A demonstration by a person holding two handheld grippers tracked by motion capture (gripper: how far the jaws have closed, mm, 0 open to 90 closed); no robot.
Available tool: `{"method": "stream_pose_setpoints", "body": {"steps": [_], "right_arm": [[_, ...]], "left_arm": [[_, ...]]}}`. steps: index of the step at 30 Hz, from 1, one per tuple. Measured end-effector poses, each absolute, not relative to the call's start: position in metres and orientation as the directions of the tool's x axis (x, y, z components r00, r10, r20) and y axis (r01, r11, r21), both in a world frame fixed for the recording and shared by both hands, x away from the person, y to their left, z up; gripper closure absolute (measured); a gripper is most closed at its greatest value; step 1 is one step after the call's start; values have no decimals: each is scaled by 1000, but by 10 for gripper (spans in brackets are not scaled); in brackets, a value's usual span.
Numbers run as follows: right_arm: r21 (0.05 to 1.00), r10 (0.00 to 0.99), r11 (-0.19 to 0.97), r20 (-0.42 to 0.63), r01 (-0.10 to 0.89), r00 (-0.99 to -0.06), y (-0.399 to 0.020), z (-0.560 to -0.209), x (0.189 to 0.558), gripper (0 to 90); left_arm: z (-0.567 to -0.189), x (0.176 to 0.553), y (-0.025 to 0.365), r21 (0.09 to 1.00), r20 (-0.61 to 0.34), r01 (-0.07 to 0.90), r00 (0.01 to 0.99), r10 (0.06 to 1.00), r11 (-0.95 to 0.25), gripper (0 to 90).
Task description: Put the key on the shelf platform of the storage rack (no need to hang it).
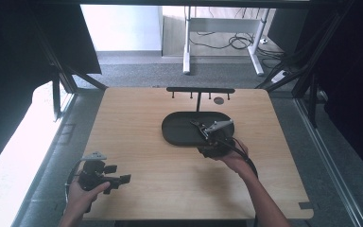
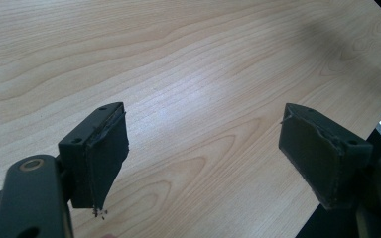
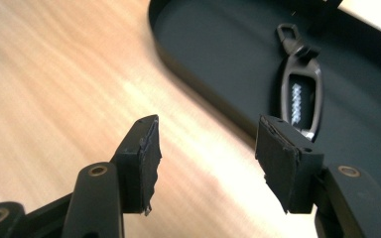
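A black oval tray (image 1: 172, 130) lies at the middle of the wooden table (image 1: 137, 142). In the right gripper view a dark metal carabiner clip (image 3: 302, 94) rests flat on the tray's floor (image 3: 218, 44), just beyond the right-hand jaw. My right gripper (image 1: 203, 132) hovers at the tray's near edge; its jaws (image 3: 208, 134) stand apart with nothing between them. My left gripper (image 1: 119, 173) is held at the table's near left corner. Its jaws (image 2: 206, 129) are spread wide over bare wood.
A black rack (image 1: 200, 90) with several short pegs rises on a post behind the tray, with a small dark round mark (image 1: 219, 100) on the table beside it. Dark frame struts flank the table, and cables lie on the floor beyond.
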State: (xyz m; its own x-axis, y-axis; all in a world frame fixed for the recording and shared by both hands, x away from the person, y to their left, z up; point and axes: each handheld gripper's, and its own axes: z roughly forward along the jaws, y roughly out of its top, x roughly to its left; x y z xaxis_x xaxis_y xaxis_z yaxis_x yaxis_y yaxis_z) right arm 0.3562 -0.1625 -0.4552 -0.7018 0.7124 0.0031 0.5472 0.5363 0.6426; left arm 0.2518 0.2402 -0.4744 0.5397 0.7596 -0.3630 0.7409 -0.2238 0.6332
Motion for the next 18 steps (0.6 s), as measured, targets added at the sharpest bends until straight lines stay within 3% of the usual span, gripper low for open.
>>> {"method": "stream_pose_setpoints", "body": {"steps": [8, 18], "right_arm": [[660, 716, 499, 51, 562, -696, -183, -481, 328, 431], [670, 726, 484, 53, 563, -686, -188, -497, 321, 427]], "left_arm": [[-475, 252, 239, 633, -360, 740, 544, 758, -230, 197], [-477, 253, 240, 624, -363, 749, 532, 765, -224, 197]]}}
